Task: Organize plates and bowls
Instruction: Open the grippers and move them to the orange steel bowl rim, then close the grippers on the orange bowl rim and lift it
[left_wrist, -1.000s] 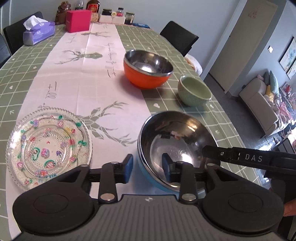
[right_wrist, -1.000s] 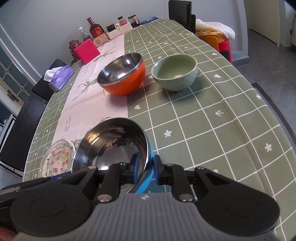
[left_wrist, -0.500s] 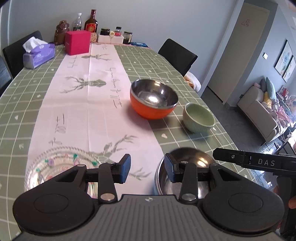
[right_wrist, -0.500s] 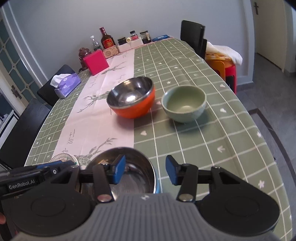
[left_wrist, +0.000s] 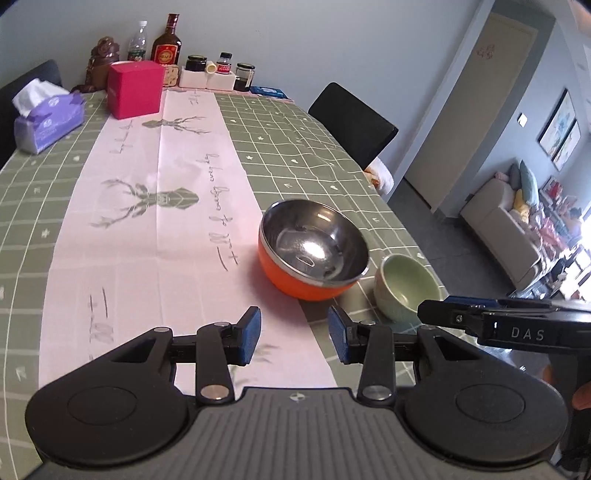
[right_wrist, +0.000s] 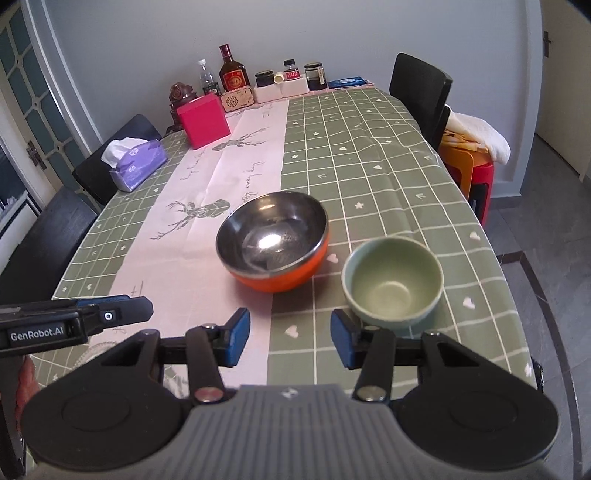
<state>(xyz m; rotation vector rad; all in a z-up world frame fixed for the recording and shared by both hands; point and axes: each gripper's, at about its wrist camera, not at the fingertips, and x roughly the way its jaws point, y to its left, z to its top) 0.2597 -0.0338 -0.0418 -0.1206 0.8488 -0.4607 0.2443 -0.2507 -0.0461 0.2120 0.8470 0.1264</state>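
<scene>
Both hand-held grippers hang above the near end of the tabletop (right_wrist: 388, 155), empty. The left hand-held gripper (left_wrist: 293, 334) has its blue pads parted with only the pink deer-print runner (left_wrist: 147, 229) behind the gap. The right hand-held gripper (right_wrist: 290, 338) also has its pads apart, nothing between.

Landmark: orange bowl with steel lining (right_wrist: 273, 245), upright, straddling the runner's right edge. The pale green ceramic bowl (right_wrist: 393, 280) stands just right of it, apart, not touching. From the right hand-held gripper the green bowl lies ahead and slightly right, the nearer target; the orange bowl is ahead, about centred. From the left hand-held gripper both bowls lie ahead-right, so the right hand is better placed for the green bowl. Bowls are round, no long axis; a rim pinch works from any side.

Versus a second ago: the blue steel-lined bowl, then pinched at its rim by the right gripper, is out of both views, as is most of the patterned glass plate; only a sliver (right_wrist: 98, 347) shows. Both hand-held grippers have pulled back and up, and the right one has let go.
</scene>
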